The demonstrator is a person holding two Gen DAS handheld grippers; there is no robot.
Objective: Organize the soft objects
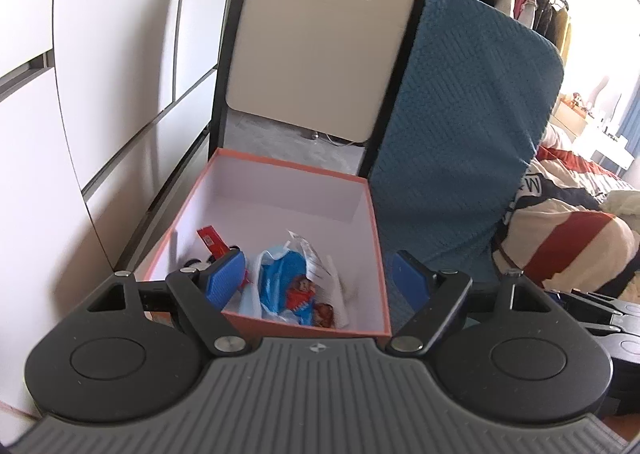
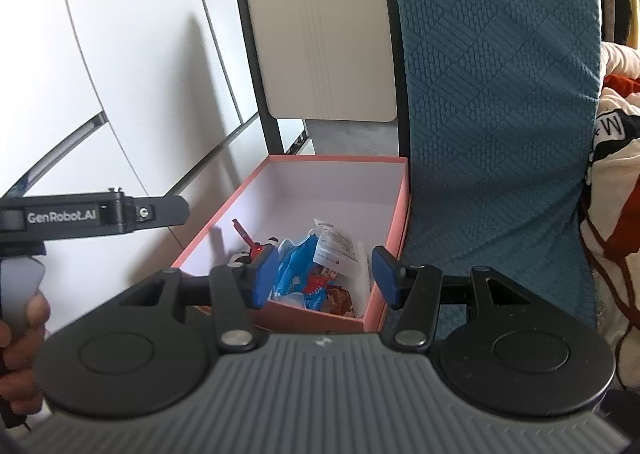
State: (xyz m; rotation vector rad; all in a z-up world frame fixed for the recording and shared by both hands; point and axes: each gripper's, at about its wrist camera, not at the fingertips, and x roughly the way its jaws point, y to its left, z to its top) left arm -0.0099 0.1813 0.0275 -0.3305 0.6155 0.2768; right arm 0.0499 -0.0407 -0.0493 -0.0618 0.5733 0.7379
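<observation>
Legibly, "GenRobot.AI" marks the left gripper [image 2: 168,210] body. Left gripper spread wide, empty; right gripper [image 2: 322,274] half spread, empty, both above the pink box [image 2: 394,250] of packets [image 2: 308,278].

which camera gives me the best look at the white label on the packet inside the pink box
The right wrist view: the white label faces the camera there, with its print lines visible though unreadable. In the left wrist view the same label is crumpled, blurred and seen more edge-on in the pink box.
</observation>
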